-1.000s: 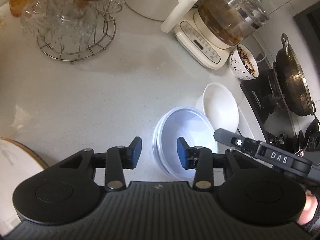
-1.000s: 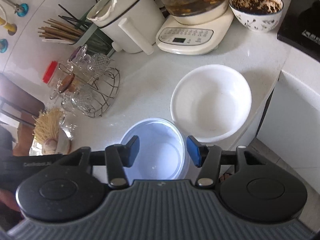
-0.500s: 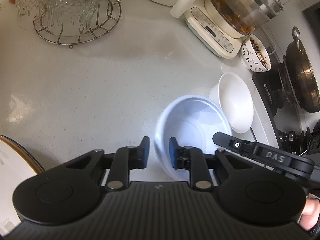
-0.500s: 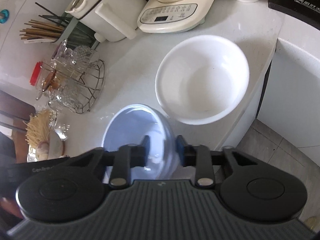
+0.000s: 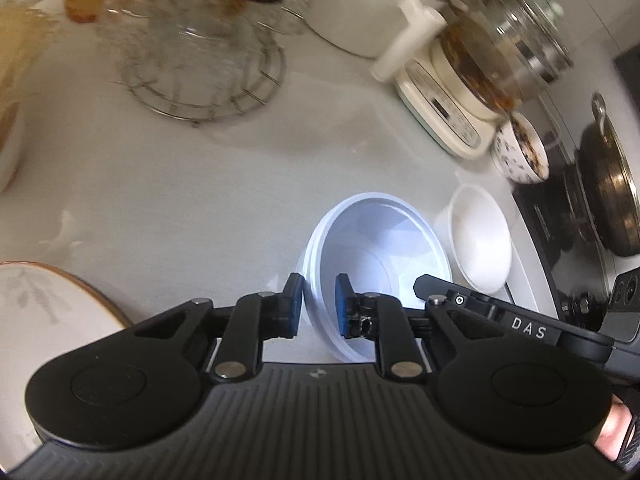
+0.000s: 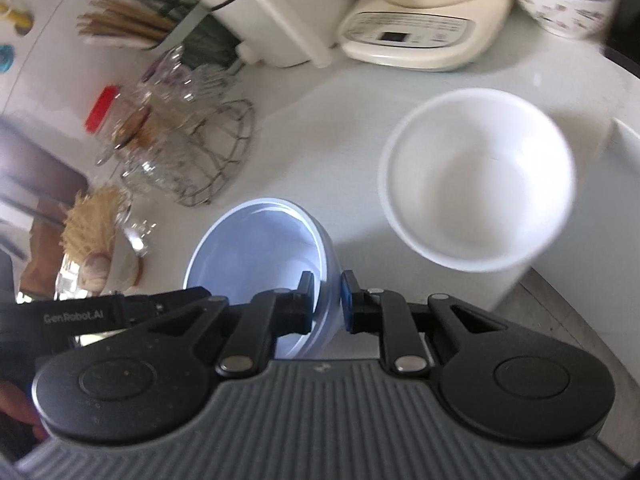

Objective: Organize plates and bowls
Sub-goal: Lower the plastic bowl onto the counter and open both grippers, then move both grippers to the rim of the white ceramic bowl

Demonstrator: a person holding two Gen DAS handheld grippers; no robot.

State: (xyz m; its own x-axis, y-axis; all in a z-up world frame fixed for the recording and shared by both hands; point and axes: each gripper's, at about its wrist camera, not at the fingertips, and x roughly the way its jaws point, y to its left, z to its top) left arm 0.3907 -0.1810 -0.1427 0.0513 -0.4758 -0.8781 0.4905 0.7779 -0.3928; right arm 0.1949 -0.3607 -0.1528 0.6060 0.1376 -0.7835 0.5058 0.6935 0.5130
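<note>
Left wrist view: left gripper (image 5: 318, 304) clamped narrow on the near-left rim of the pale blue bowl (image 5: 376, 248), 1 pad outside the wall, 1 inside. Bowl looks tilted; whether its base touches the countertop (image 5: 180, 184) cannot be told. The right gripper's arm, marked "DAS", reaches in at the bowl's right rim.

Right wrist view: right gripper (image 6: 326, 300) also pinched narrow on the same bowl (image 6: 256, 248), on its right wall, 1 finger inside, 1 outside. So 2 grippers hold 1 bowl from opposite sides.

Just beside the blue bowl, to its right, a white bowl (image 6: 476, 176) sits upright near the counter's edge; the 2 appear close, contact not clear. In the left wrist view it shows at (image 5: 480, 236).

Further out: patterned bowl (image 5: 520, 152) with dark contents, next to a cream kettle base (image 5: 444, 108) carrying a glass pot of brownish liquid. White appliance with a handle (image 6: 280, 12) behind it. Wire rack (image 5: 204, 84) with upturned glasses at back left. Bundle of chopsticks (image 6: 120, 24) beyond the rack. Gold-rimmed plate (image 5: 44, 312) at the near left corner. Dark wok (image 5: 608, 192) on the stove at far right. Frames somewhat motion-blurred.
</note>
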